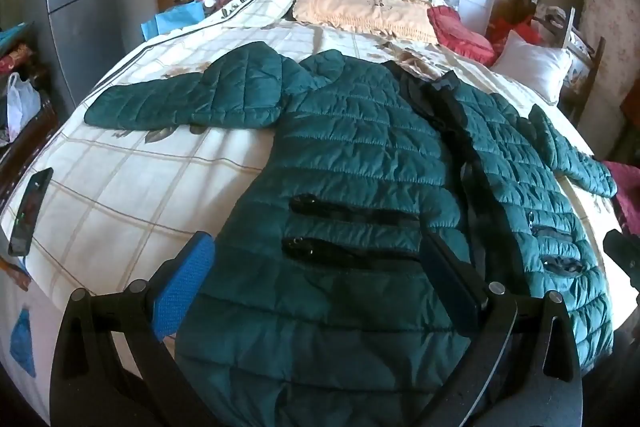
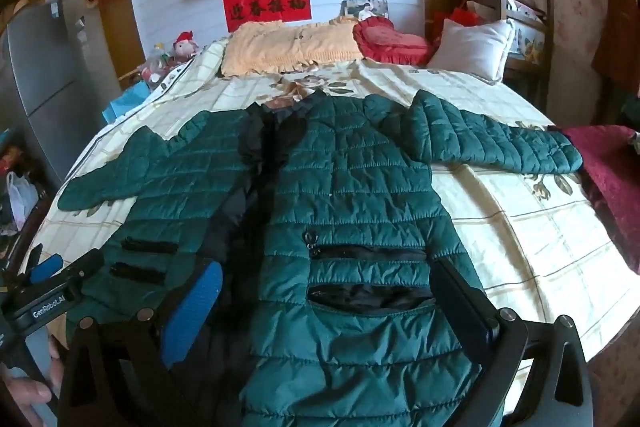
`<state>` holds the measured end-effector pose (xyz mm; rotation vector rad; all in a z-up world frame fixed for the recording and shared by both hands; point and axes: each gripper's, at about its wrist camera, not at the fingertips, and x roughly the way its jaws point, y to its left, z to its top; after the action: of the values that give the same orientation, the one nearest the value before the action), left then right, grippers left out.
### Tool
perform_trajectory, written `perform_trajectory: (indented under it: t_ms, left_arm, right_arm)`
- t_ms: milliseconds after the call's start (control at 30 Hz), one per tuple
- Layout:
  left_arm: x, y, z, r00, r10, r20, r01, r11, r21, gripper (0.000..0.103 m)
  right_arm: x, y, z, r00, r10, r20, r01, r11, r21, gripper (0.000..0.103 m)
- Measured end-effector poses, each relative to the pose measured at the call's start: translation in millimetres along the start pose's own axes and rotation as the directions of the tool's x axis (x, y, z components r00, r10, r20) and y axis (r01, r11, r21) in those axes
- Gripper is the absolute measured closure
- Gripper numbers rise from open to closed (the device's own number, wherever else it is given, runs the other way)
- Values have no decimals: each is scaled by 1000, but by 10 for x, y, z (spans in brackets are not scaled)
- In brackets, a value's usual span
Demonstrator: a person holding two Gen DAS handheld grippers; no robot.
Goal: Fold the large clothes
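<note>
A dark green quilted jacket [image 1: 360, 155] [image 2: 352, 195] lies front up on the bed [image 1: 120, 195] [image 2: 520, 227]. Its front is unzipped along a dark lining and both sleeves are spread outward. My left gripper [image 1: 316, 267] hangs open over the jacket's lower left panel with the two black pocket zips, nothing between its fingers. My right gripper [image 2: 332, 291] is open too, over the lower right panel and its gaping pocket [image 2: 368, 297]. In the right wrist view the left gripper [image 2: 44, 287] shows at the left edge, above a person's hand [image 2: 28, 391].
A black phone [image 1: 30, 211] lies on the bed's left edge. At the head of the bed are a beige frilled pillow [image 2: 288, 47], a red heart cushion [image 2: 388, 39] and a white pillow [image 2: 472, 47]. A dark red cloth [image 2: 608, 179] drapes the right edge.
</note>
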<state>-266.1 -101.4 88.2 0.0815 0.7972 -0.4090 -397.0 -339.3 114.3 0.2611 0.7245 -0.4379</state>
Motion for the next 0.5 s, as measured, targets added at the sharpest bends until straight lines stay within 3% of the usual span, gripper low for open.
perform_trajectory:
  t_ms: [500]
  left_arm:
    - [-1, -70, -26, 1000, -9, -5, 9, 1000, 19, 0]
  right_arm:
    - [50, 30, -22, 1000, 18, -4, -18, 1000, 17, 0]
